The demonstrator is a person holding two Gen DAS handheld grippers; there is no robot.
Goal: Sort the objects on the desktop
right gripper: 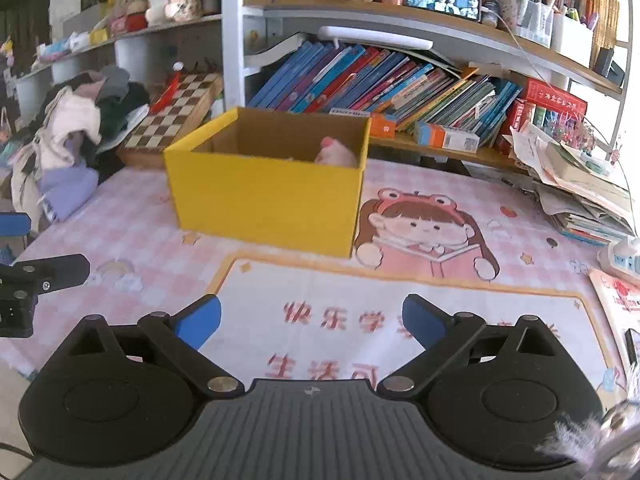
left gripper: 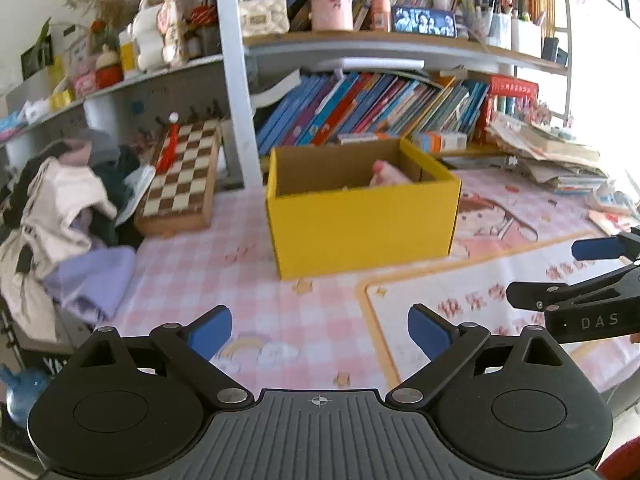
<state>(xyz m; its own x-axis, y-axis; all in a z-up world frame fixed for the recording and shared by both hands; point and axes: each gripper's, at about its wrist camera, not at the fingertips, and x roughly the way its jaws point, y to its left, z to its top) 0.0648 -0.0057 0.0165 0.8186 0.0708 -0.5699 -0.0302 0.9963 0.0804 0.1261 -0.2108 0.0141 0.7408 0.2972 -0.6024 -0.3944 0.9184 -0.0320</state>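
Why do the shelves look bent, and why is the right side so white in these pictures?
Left wrist view: the fisheye lens bows the shelf and darkens the corners; daylight washes out the right edge beyond the paper pile, and the clothes heap is a little blurred. Right wrist view: the same curving, milder glare at the right, and the yellow box looks fairly sharp.

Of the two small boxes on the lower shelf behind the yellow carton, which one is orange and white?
The long orange-and-white box, lying farther right; the small orange box beside it is plain orange.
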